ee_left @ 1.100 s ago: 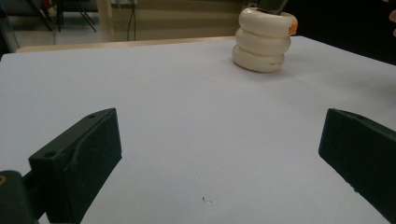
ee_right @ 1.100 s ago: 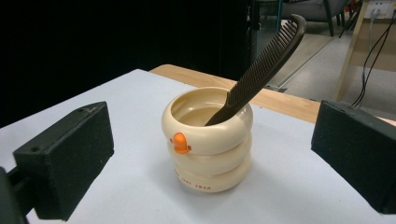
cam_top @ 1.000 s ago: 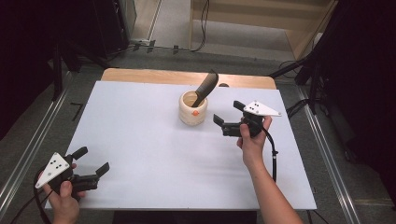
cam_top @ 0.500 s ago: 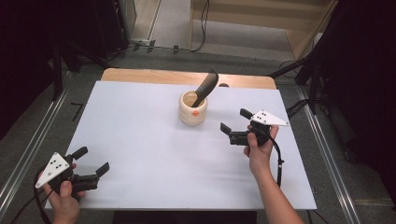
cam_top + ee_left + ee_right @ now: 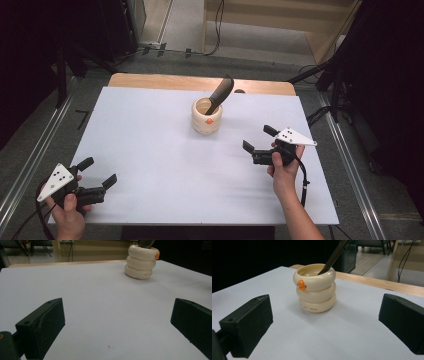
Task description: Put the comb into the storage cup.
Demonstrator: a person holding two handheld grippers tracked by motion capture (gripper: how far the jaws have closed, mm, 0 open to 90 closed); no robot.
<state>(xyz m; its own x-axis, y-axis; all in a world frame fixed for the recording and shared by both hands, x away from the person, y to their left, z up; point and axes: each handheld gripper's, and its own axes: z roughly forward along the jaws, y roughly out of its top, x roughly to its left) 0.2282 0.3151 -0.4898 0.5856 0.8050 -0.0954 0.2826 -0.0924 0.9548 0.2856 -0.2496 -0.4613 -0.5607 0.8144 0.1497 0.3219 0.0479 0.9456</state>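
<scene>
A cream ringed holder [image 5: 207, 116] with an orange duck beak stands upright at the middle back of the white table [image 5: 150, 150]; it also shows as the holder [image 5: 315, 287] and the holder [image 5: 141, 261]. A dark comb [image 5: 220, 93] leans out of it to the upper right, seen again as the comb [image 5: 334, 255]. My right gripper [image 5: 256, 140] hovers open, to the right of the holder and nearer the person, empty and pointing at it. Near the front left corner my left gripper [image 5: 97, 172] is open too, with nothing in it.
A wooden strip [image 5: 200, 82] runs along the table's far edge. Metal rails [image 5: 30, 165] flank the table on both sides. Cables [image 5: 217, 30] trail on the floor behind. Dark stands and equipment [image 5: 380, 75] rise at the right.
My right gripper has drawn back from the holder, toward the person and to the right, staying open. The left gripper has not moved.
</scene>
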